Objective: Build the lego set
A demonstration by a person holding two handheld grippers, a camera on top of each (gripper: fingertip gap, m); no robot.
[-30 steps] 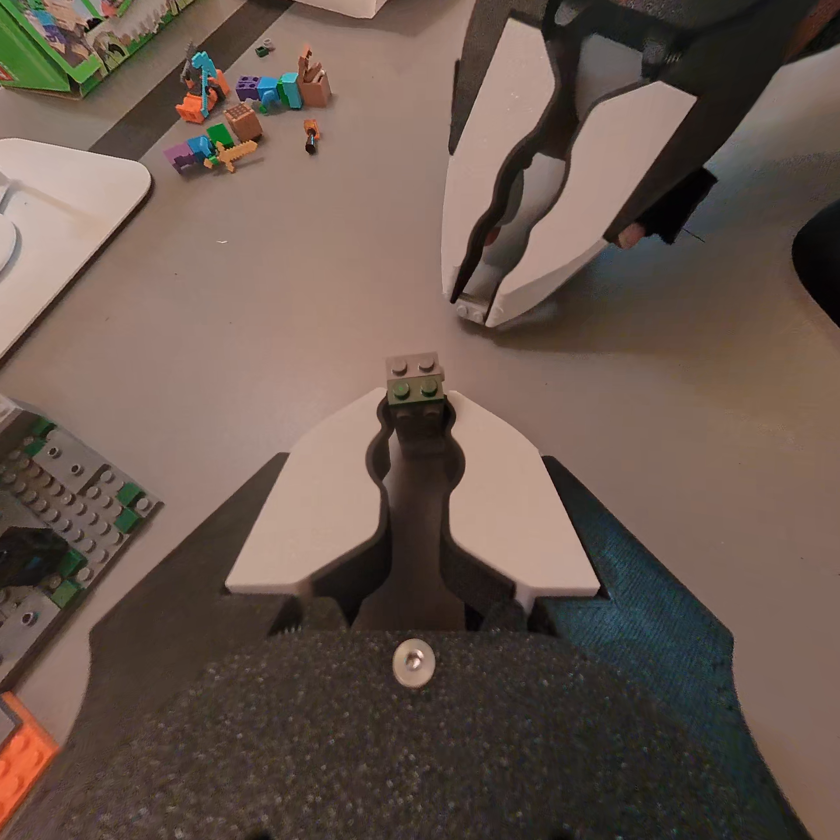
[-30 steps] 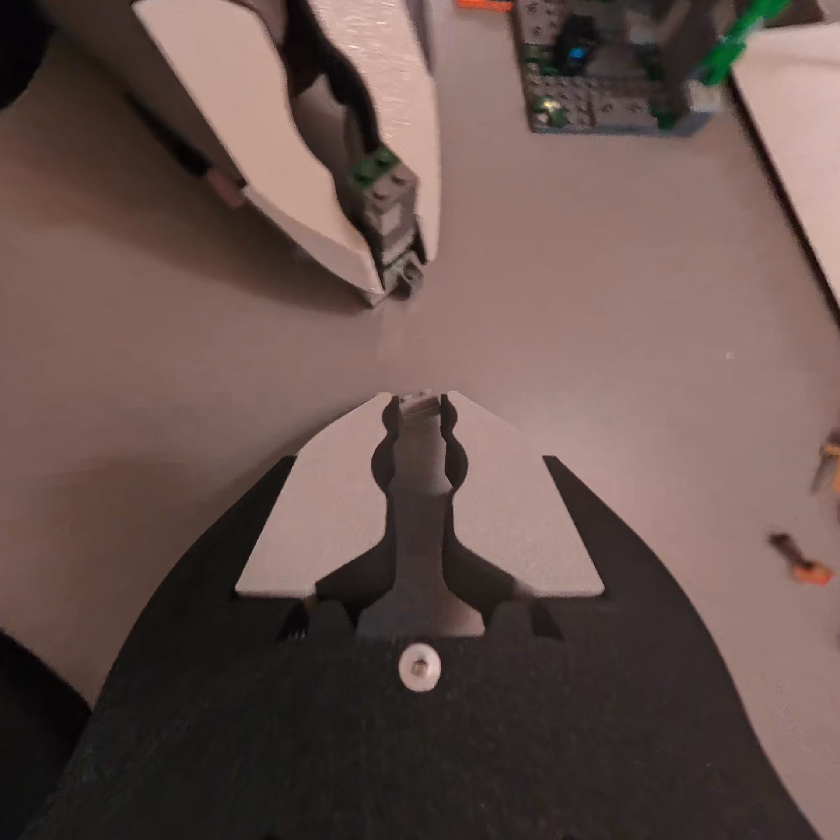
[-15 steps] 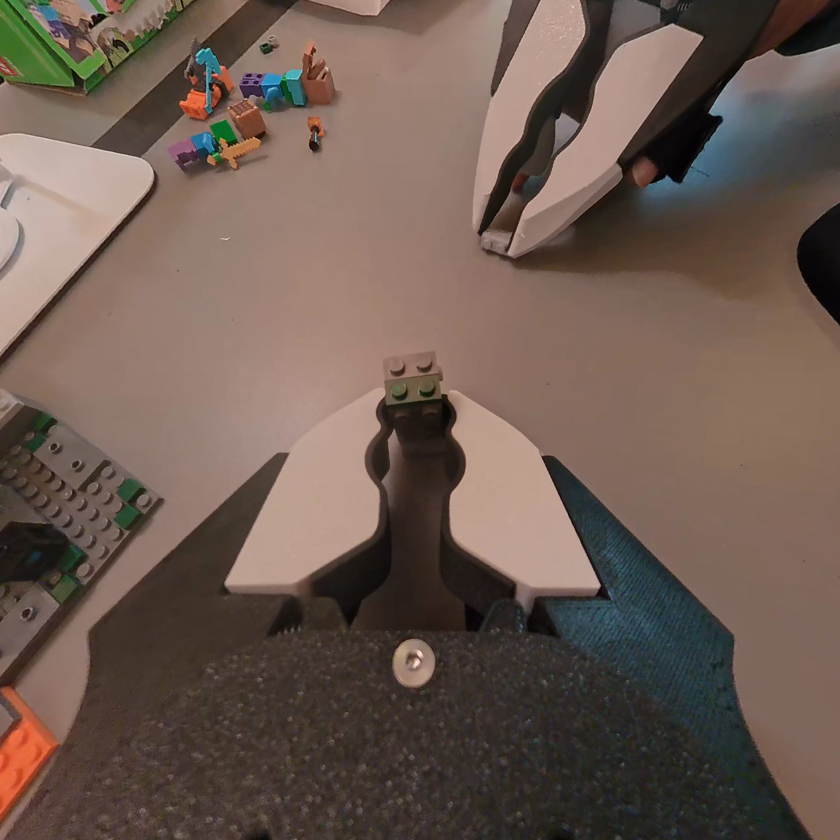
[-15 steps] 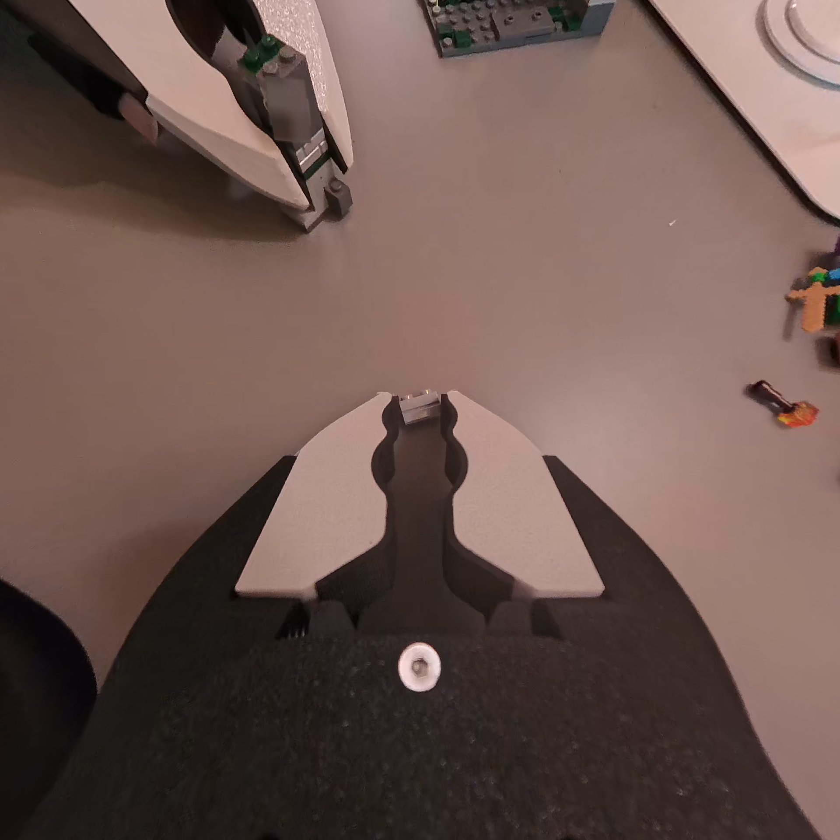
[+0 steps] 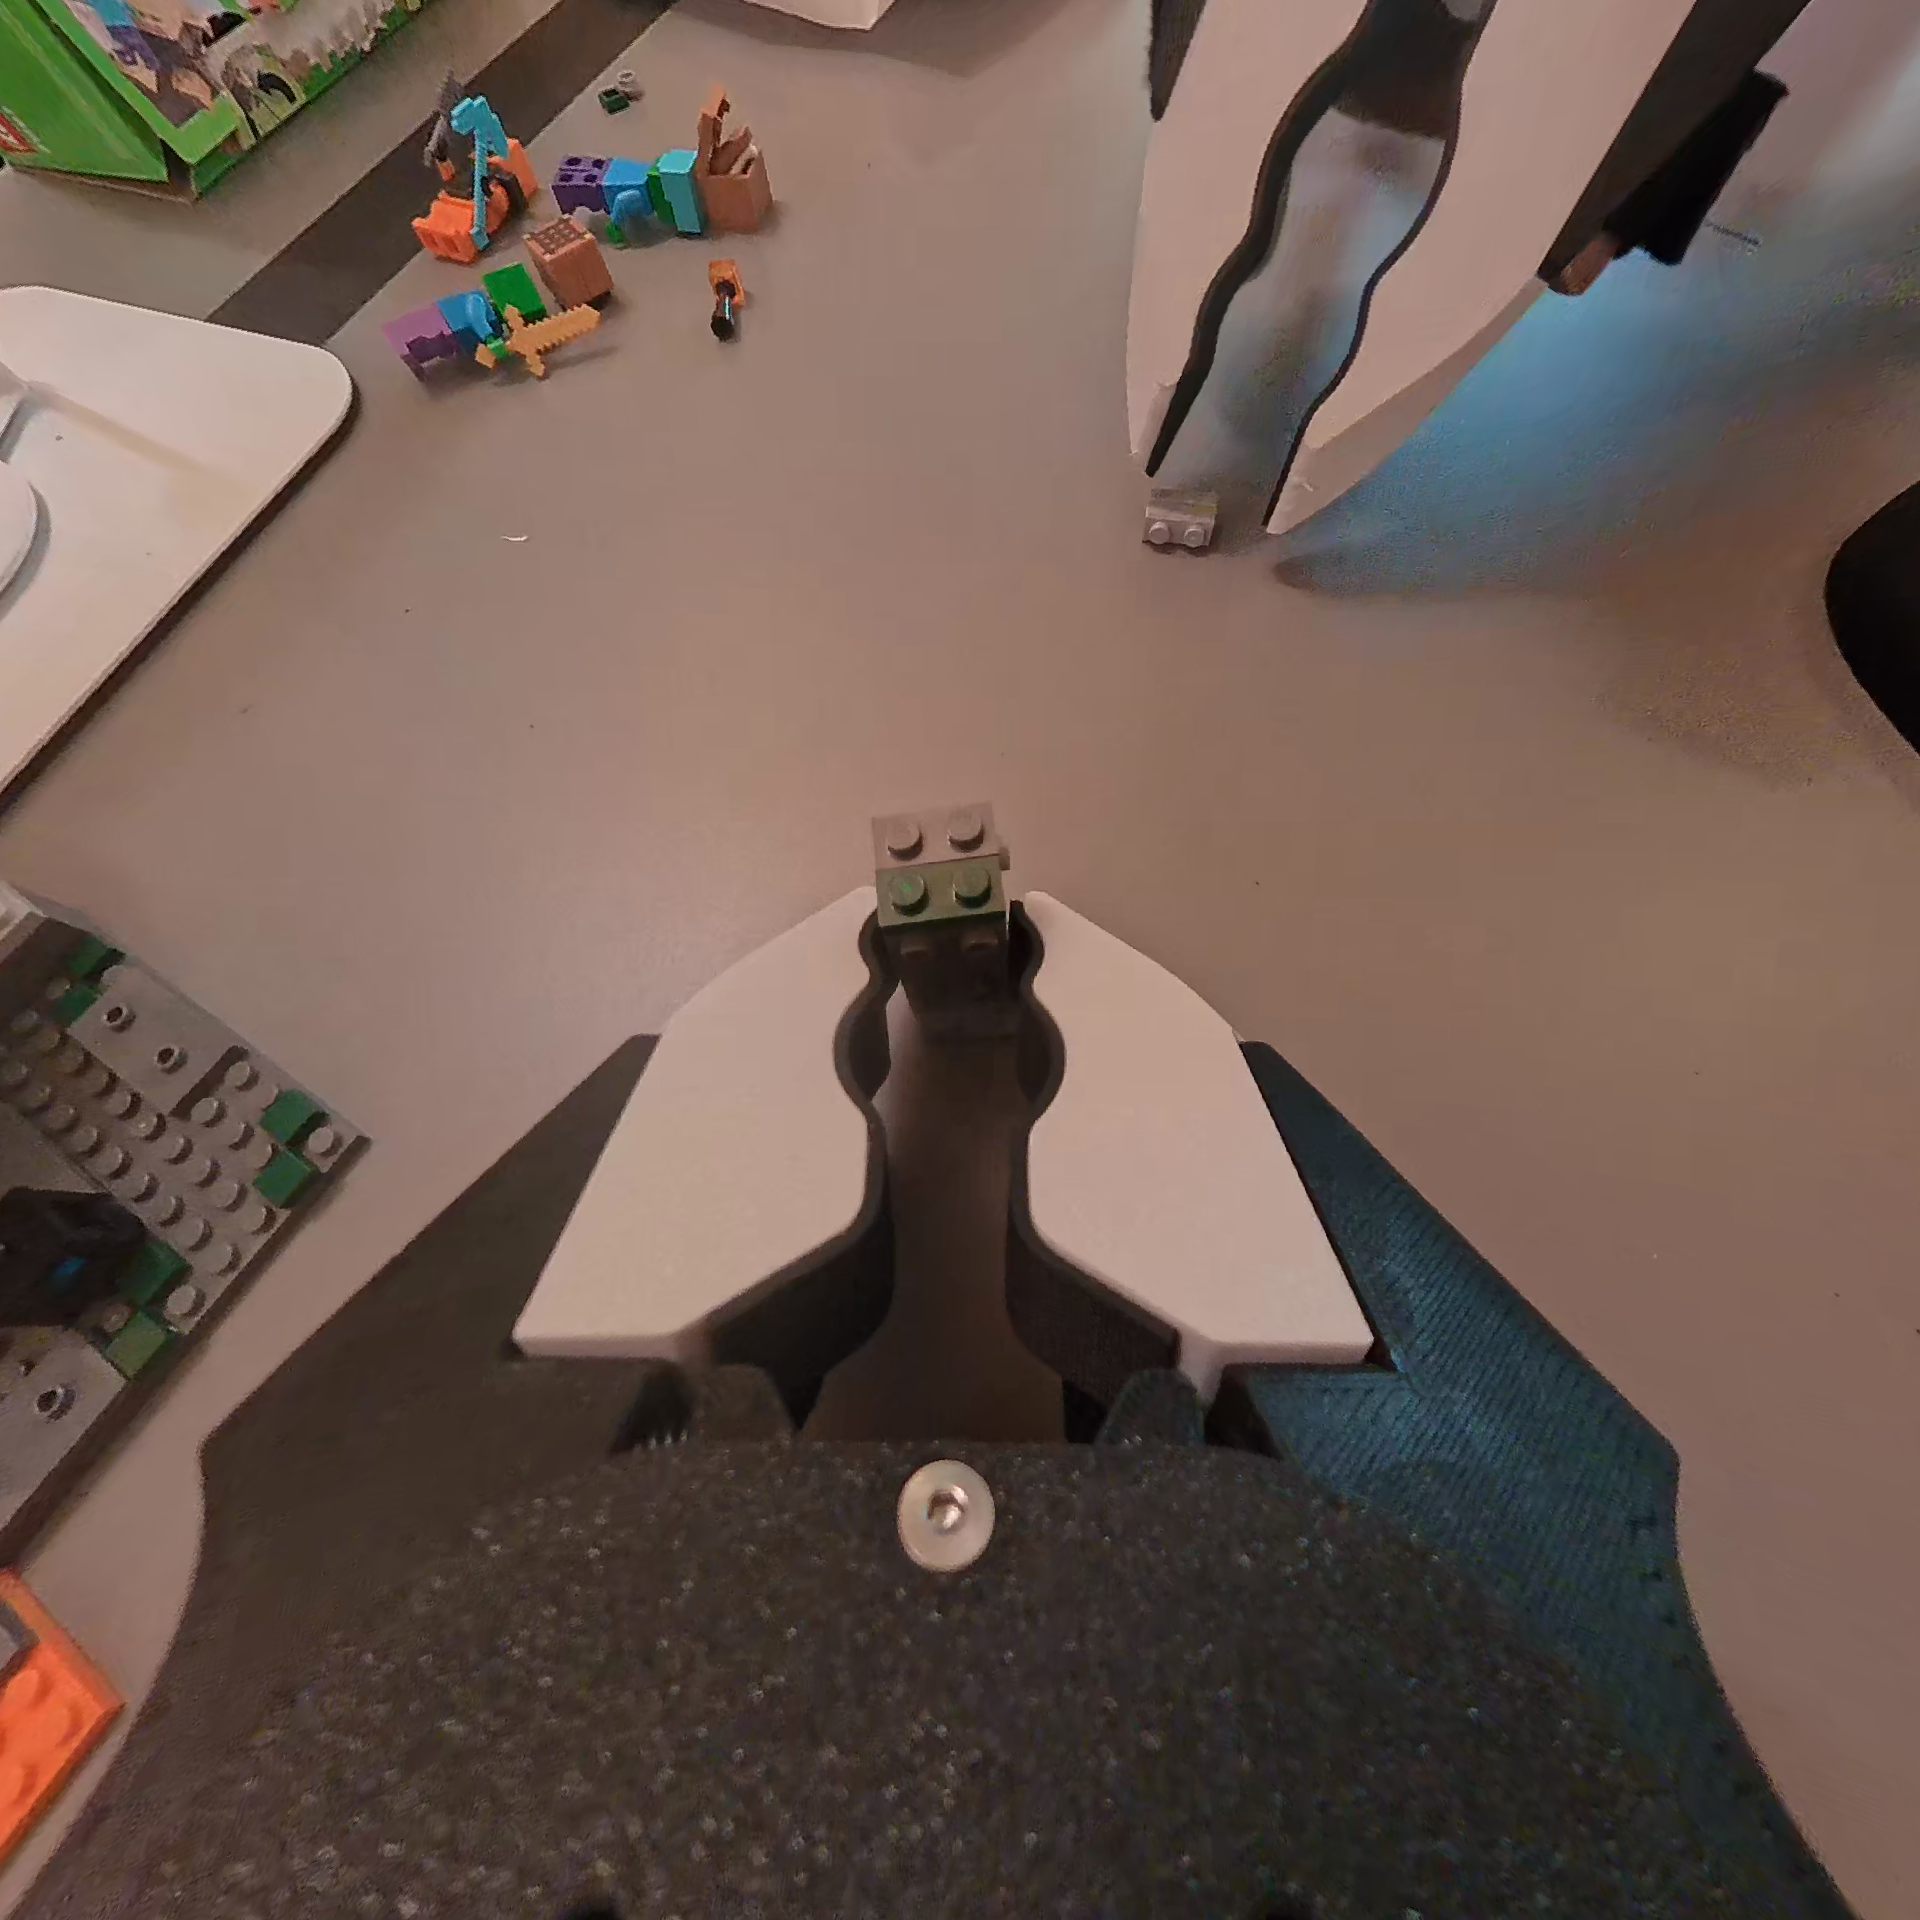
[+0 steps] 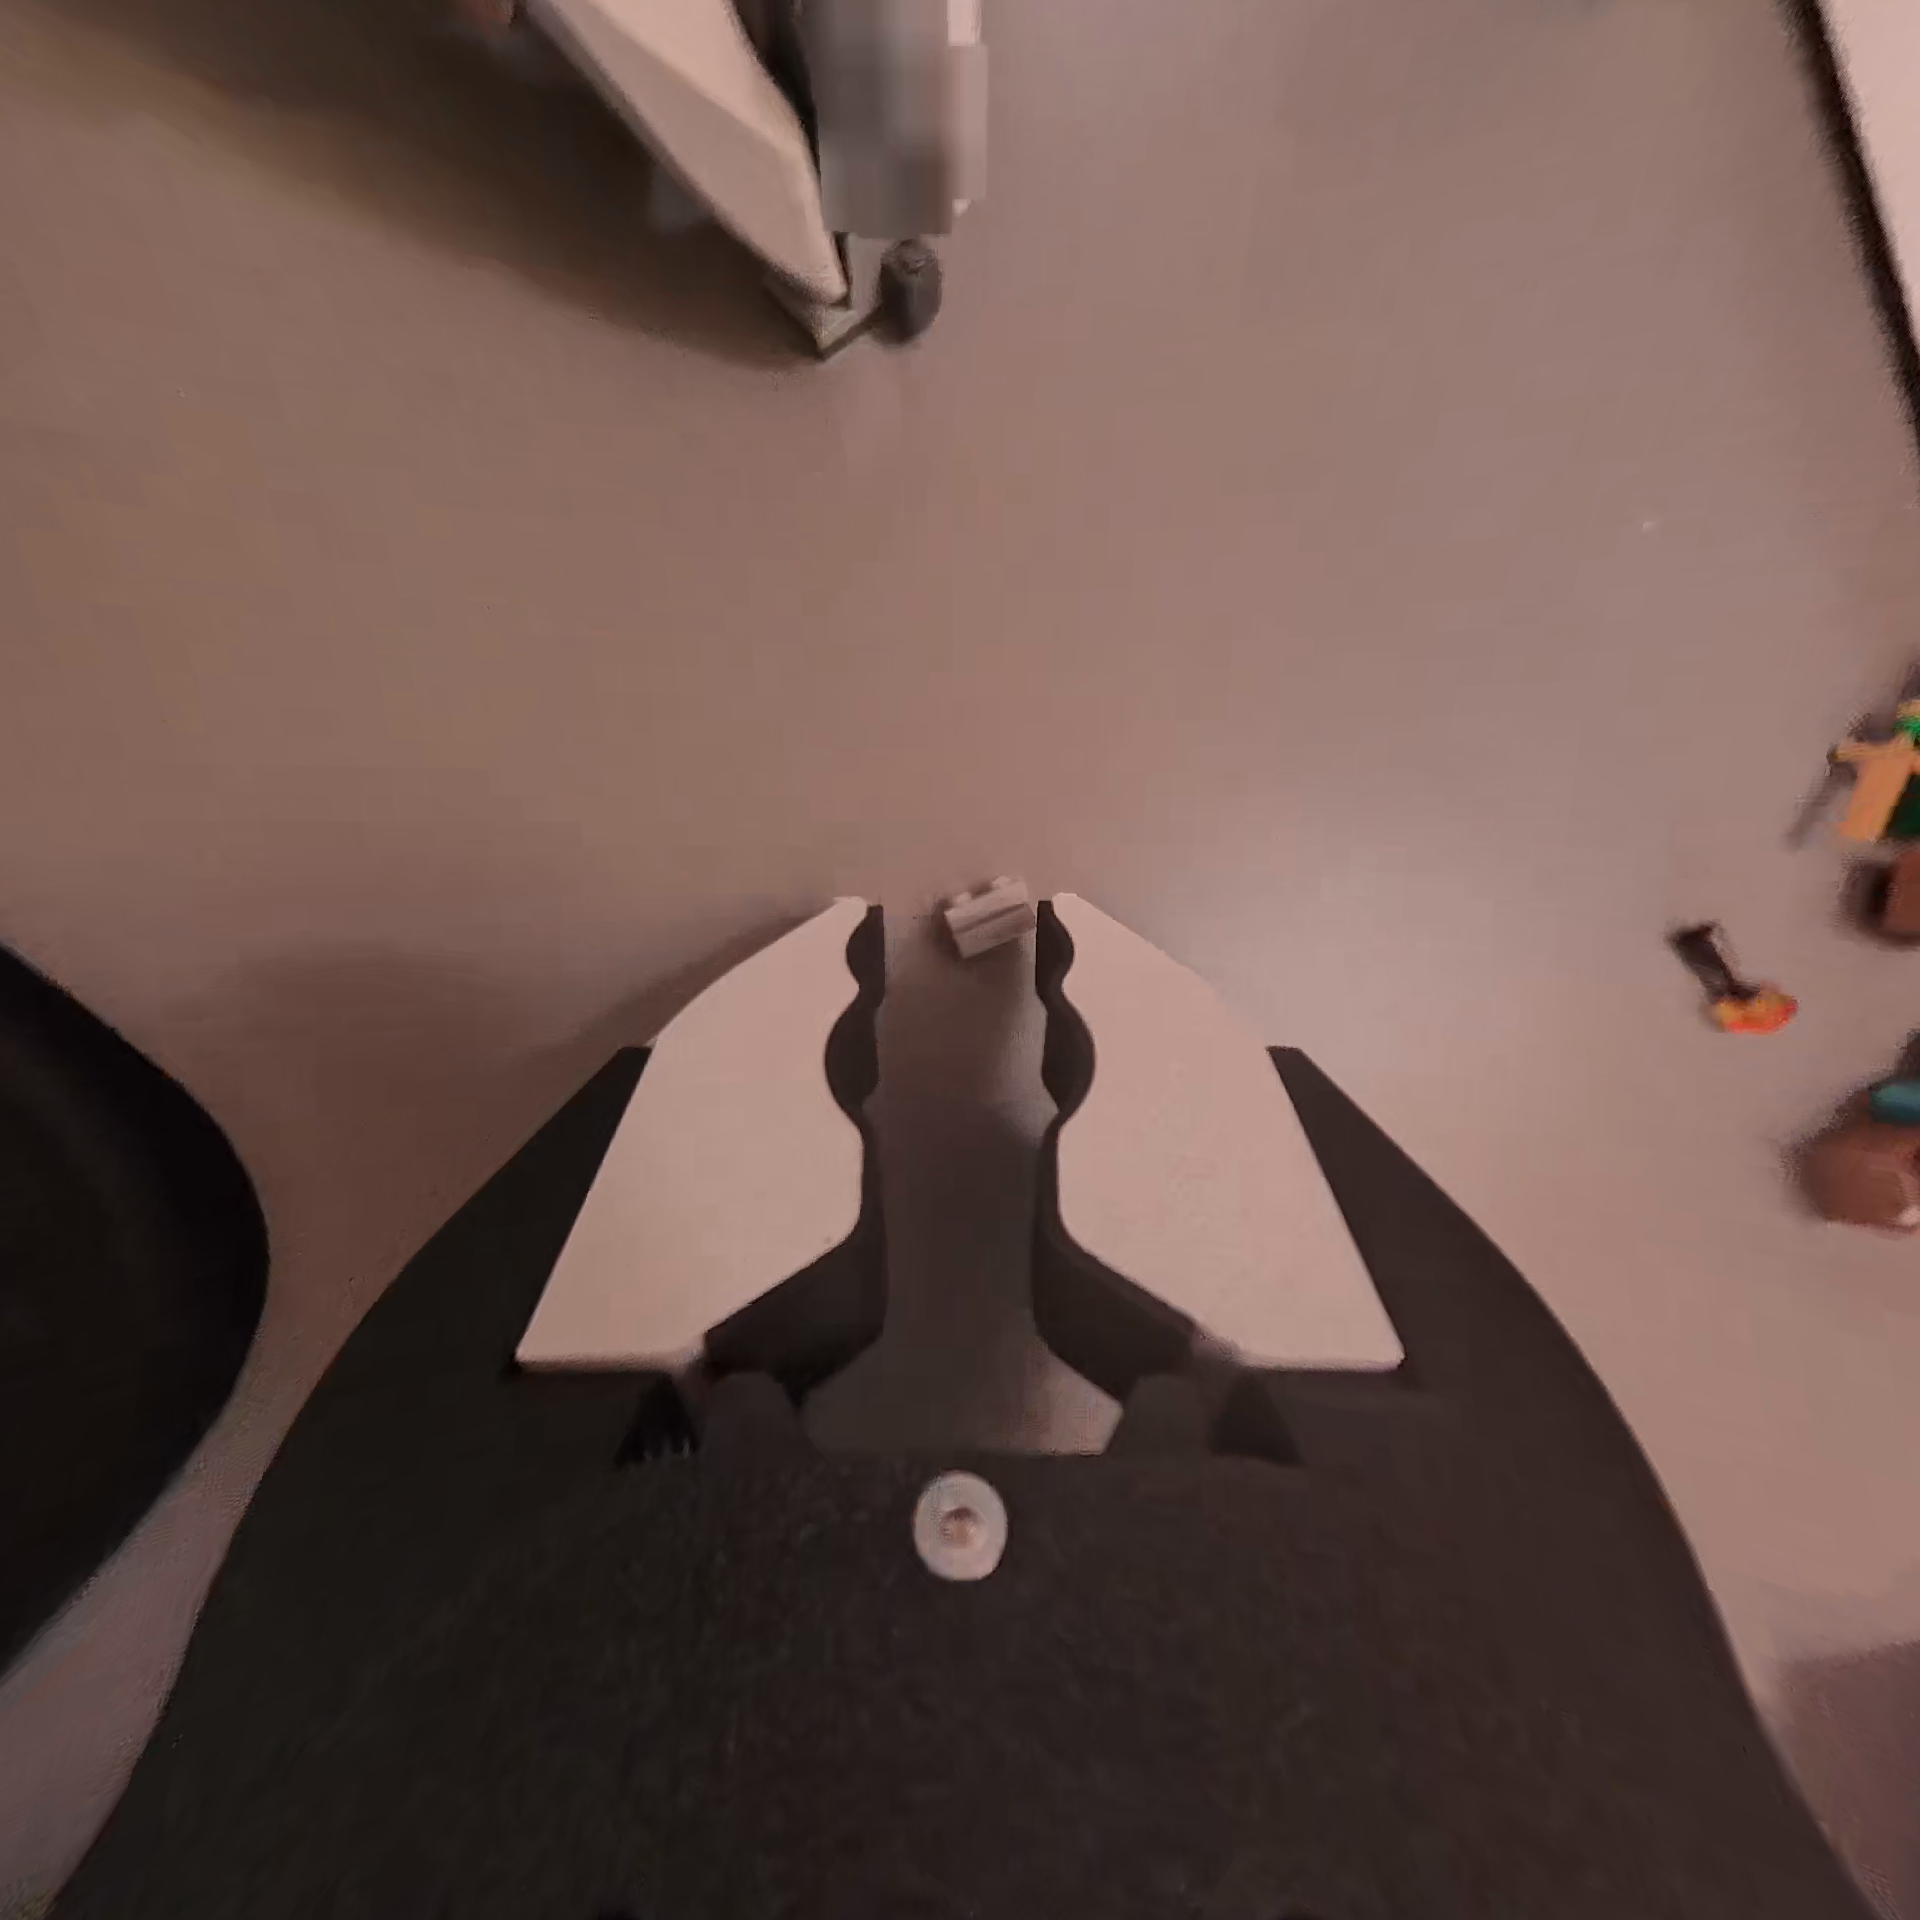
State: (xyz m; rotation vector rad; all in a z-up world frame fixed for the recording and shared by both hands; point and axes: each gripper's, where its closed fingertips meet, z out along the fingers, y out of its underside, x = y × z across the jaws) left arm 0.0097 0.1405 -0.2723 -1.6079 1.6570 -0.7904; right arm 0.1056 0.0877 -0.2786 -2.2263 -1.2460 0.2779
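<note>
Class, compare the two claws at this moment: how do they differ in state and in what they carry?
The left claw is shut on a grey and green brick stack; the right claw is open and carries nothing. The brick stack is gripped above the table; a small light grey brick lies loose on the table between the right claw's tips. Both claws have white fingers.

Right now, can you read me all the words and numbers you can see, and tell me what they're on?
Green box: a red badge with writing, cut by the picture's edge, too small to read.
Loose bricks and the brick stack in the left gripper: no writing shows.
Right wrist view: blurred, no writing shows.
</note>
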